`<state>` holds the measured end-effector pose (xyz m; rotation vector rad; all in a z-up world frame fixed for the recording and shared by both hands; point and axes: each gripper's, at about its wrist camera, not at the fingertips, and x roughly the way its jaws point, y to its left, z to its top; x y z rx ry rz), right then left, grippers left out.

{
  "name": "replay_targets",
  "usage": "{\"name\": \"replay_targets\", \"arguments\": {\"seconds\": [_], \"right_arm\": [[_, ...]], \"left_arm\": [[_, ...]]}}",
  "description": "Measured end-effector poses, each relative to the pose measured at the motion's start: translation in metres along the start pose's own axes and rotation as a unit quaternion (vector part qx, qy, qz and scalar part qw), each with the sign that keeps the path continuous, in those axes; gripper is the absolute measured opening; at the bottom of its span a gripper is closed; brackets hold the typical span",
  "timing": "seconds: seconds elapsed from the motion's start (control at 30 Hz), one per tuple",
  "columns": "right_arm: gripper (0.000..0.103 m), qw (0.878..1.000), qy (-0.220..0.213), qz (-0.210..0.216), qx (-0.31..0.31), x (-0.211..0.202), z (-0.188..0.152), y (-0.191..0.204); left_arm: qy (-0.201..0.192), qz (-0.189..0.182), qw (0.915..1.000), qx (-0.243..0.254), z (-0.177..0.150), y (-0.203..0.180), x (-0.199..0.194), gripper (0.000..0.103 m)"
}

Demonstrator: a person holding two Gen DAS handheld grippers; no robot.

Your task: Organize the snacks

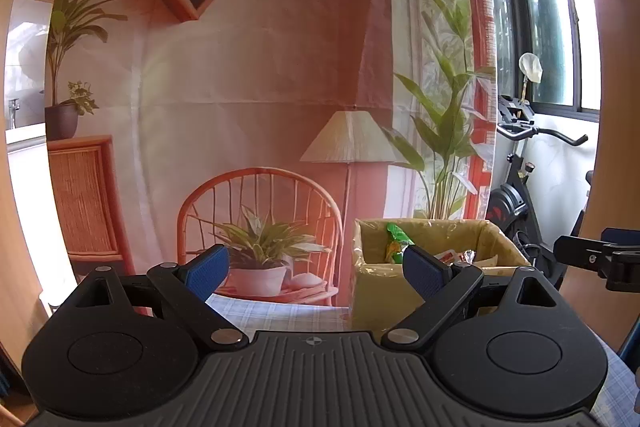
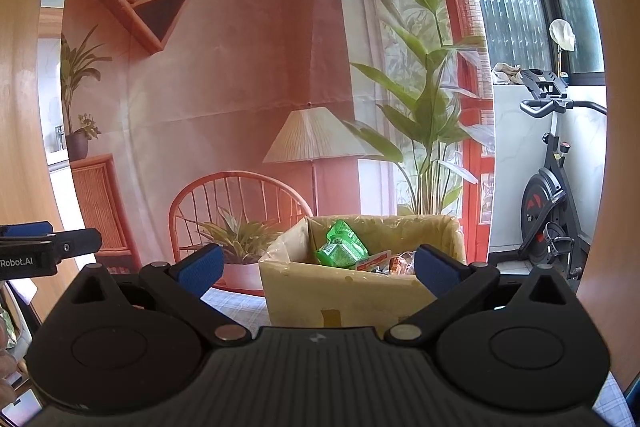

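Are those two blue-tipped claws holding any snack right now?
No. The left gripper and right gripper are both open and empty; the snacks lie in the box.

The left gripper [image 1: 316, 269] is held level, facing forward, its two fingers [image 1: 208, 271] spread wide apart with nothing between them. The blue pads face each other across the gap, and the black linkage arms angle outward from the ribbed body. The right gripper [image 2: 318, 269] is in the same pose: level, fingers [image 2: 200, 271] spread wide, nothing held. The two grippers are side by side at about the same height. In the left wrist view a part of the right gripper shows at the right edge; in the right wrist view a part of the left gripper shows at the left edge.
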<state>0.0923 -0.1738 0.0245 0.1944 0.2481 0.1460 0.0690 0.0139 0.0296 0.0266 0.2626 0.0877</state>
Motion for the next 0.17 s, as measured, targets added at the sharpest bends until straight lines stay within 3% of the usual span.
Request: {"name": "replay_targets", "arguments": {"seconds": [0.17], "right_arm": [[0.103, 1.000, 0.001, 0.002, 0.002, 0.0003, -0.0019, -0.0002]], "left_arm": [[0.001, -0.001, 1.0000, 0.002, -0.0008, -0.0005, -0.0005, 0.095]]}}
